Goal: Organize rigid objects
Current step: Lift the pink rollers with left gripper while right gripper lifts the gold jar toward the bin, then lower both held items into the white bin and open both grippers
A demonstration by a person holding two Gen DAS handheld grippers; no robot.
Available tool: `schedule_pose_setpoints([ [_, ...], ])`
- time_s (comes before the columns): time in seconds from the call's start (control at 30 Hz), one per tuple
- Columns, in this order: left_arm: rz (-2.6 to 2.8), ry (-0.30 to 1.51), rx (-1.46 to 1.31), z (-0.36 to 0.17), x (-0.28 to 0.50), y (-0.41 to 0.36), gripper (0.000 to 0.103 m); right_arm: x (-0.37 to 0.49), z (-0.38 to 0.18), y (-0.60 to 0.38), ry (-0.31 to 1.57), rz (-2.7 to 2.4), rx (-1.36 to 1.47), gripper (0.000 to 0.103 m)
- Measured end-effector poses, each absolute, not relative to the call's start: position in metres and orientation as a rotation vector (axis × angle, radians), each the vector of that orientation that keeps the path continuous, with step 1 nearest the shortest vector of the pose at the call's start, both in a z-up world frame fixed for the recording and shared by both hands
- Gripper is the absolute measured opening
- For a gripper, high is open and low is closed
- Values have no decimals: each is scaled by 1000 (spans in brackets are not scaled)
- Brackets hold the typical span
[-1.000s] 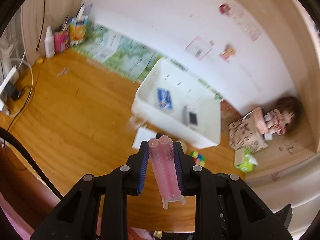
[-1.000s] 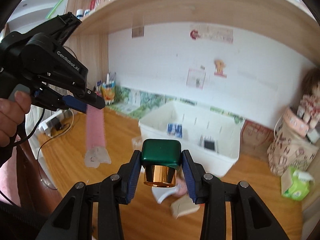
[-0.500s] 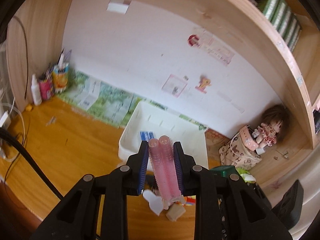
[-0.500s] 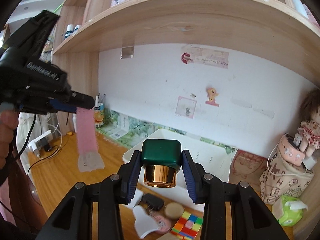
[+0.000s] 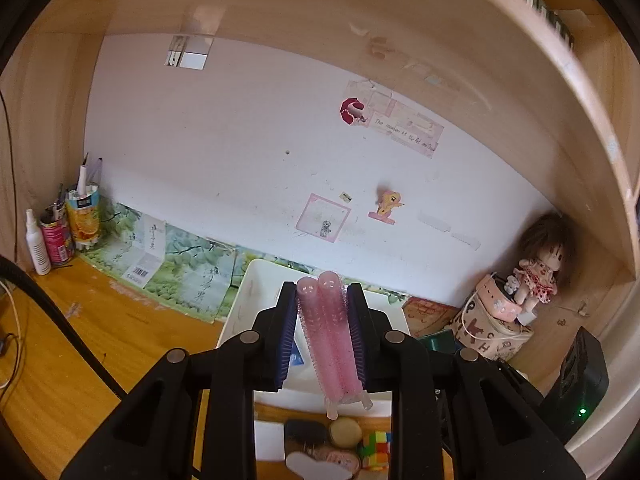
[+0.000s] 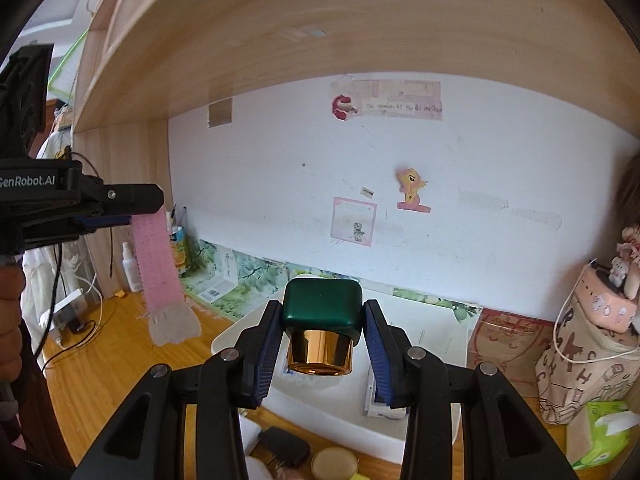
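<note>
My left gripper (image 5: 325, 312) is shut on a pink bristly hair roller (image 5: 330, 336), a pair of tubes that stick out past the pads, held above the near part of the white bin (image 5: 250, 292). From the right wrist view the same roller (image 6: 156, 264) hangs from the left gripper at the left, a clear flap at its lower end. My right gripper (image 6: 322, 330) is shut on a green-capped gold bottle (image 6: 320, 320), held over the white bin (image 6: 440, 324). A blue-and-white item lies in the bin, mostly hidden behind my fingers.
On the wooden desk in front of the bin lie a colour cube (image 5: 374, 446), a round tan compact (image 5: 346, 432), a black case (image 6: 284, 446) and a white card. Pen cups (image 5: 82, 220) stand far left, a patterned bag (image 6: 580, 368), doll and tissue pack (image 6: 600, 436) right. A shelf hangs overhead.
Both grippers have moved forward toward the wall and tilted up, so the bin now sits under the fingers and the shelf fills the top. Both grips are unchanged.
</note>
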State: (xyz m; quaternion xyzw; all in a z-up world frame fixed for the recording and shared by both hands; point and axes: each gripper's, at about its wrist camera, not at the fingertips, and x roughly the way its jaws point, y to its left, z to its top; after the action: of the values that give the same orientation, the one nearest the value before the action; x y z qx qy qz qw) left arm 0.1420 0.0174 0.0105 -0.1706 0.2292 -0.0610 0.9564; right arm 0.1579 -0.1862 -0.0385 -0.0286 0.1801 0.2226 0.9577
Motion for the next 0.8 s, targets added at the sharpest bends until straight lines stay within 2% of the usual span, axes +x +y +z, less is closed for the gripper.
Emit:
schedule_pose_setpoints([
  [0.3, -104, 481, -317, -15, 175, 9, 27, 182, -65, -191, 355, 366, -7, 41],
  [0.4, -103, 496, -311, -24, 186, 4, 27, 190, -72, -193, 354, 356, -12, 35],
  [0.8, -96, 593, -298, -54, 218, -10, 29, 217, -99, -194, 454, 375, -13, 34],
])
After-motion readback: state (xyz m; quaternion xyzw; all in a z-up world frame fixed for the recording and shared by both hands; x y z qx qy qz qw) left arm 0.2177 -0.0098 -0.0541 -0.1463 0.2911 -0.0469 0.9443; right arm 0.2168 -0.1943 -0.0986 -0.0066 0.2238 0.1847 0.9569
